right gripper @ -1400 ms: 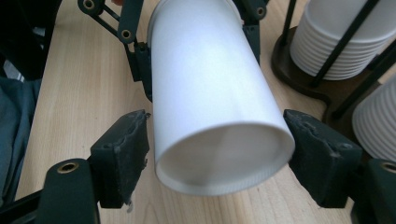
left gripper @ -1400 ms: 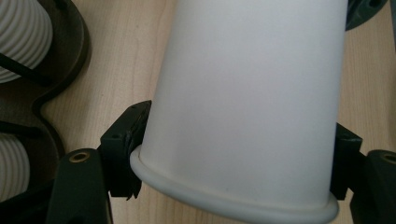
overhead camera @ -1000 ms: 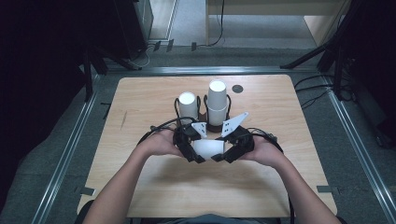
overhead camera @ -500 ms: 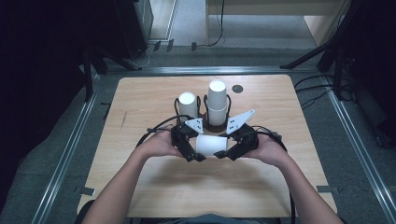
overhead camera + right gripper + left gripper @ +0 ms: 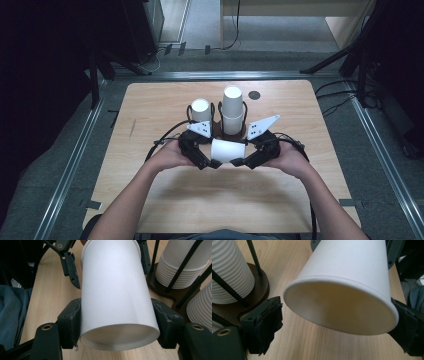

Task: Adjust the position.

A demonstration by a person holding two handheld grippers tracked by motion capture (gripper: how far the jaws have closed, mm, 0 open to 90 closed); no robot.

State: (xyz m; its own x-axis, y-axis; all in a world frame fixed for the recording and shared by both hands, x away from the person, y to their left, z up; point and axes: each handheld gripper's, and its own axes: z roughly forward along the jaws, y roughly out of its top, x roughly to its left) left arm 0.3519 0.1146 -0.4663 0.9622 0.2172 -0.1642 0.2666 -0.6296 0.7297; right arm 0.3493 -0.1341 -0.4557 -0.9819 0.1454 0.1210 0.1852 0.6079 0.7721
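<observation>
A white cup (image 5: pixel 229 150) lies on its side between the two grippers, above the table's (image 5: pixel 150 105) middle. The right gripper (image 5: pixel 117 322) pinches it near one end. The left gripper (image 5: pixel 337 322) stands spread around the other; one jaw is clear of it. No writing is legible. Both forearms reach in from the near edge, hands angled inward.
</observation>
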